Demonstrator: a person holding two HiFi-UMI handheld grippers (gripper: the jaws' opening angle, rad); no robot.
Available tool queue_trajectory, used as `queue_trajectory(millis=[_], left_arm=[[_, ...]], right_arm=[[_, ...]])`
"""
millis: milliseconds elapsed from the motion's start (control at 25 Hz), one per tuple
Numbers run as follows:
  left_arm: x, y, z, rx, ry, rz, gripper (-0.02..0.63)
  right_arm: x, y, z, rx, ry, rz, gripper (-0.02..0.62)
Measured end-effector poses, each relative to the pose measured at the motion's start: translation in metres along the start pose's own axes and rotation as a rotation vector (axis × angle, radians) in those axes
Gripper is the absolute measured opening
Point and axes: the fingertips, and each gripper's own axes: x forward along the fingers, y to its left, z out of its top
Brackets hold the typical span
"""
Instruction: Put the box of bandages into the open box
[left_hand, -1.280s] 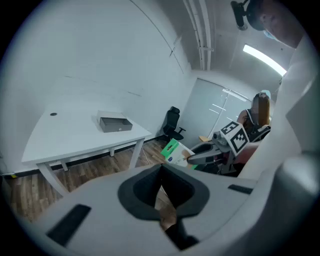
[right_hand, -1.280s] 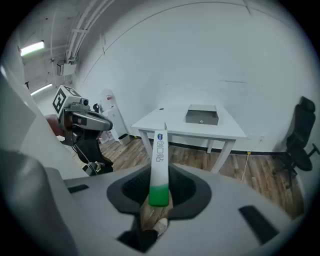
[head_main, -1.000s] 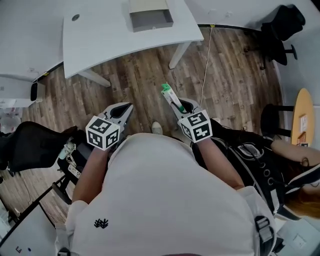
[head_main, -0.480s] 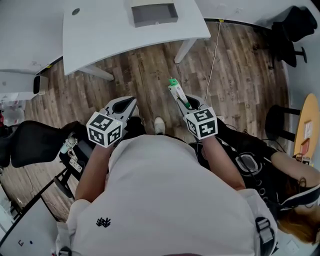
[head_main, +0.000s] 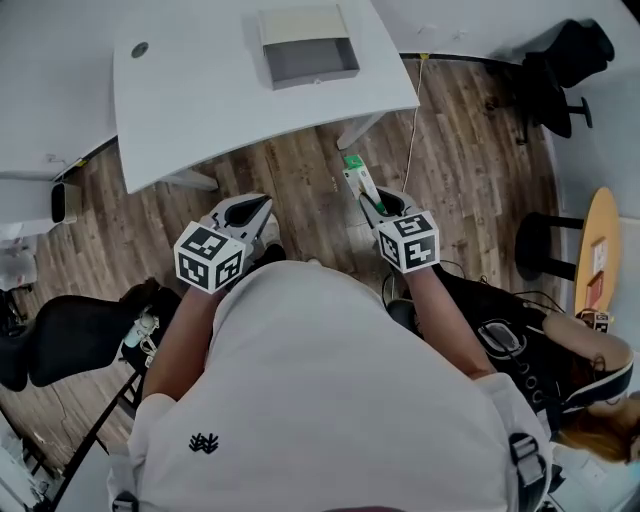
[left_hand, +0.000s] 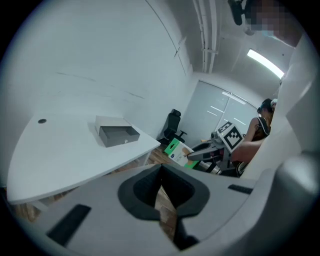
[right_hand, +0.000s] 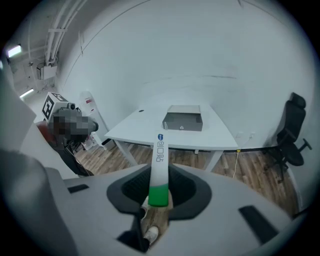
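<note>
The right gripper (head_main: 378, 203) holds the box of bandages (head_main: 356, 182) tight by one end — that end is partly hidden between the jaws. The box is just short of the white table (head_main: 200, 95). The open box (head_main: 308, 47) sits on the table's far side. The left gripper (head_main: 246, 211), also short of the table, is empty — its jaws are almost together.

No word or number legible anywhere.

- box of bandages (right_hand: 159, 170), clamped in the right gripper (right_hand: 159, 189): the narrow white edge carries a small blue round mark near the far tip, with grey characters running back toward the jaws. Too small to read.
- right marker cube (head_main: 409, 241) and left marker cube (head_main: 209, 258), behind the jaws: black-and-white square codes, no letters.
- shirt emblem (head_main: 203, 444): small black figure, no text.
</note>
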Motion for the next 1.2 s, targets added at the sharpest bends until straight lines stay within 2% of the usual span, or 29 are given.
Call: queue_trajectory(millis=[200,360,600,880,1200], left_arm=[[-0.005,0.042,0.026,0.024,-0.009,-0.052,0.007],[-0.006,0.076,0.030,0.033,0.002,-0.081,0.007],[-0.001,0.098,0.035,0.005,-0.017,-0.085,0.006],[0.008,0.122,0.049,-0.022,-0.028,-0.035,0.006],[0.025,0.166,0.084,-0.081,-0.067,0.119,0.007]], right_arm=[[0.022,-0.008,0.044,0.039,-0.008,-0.056,0.087],[0.044,-0.012,0.073,0.055,-0.005,-0.085,0.087],[0.067,-0.030,0.106,0.052,0.002,-0.101,0.087],[0.104,-0.065,0.153,0.019,-0.002,-0.080,0.087],[0.166,-0.109,0.207,-0.053,0.017,0.002,0.087]])
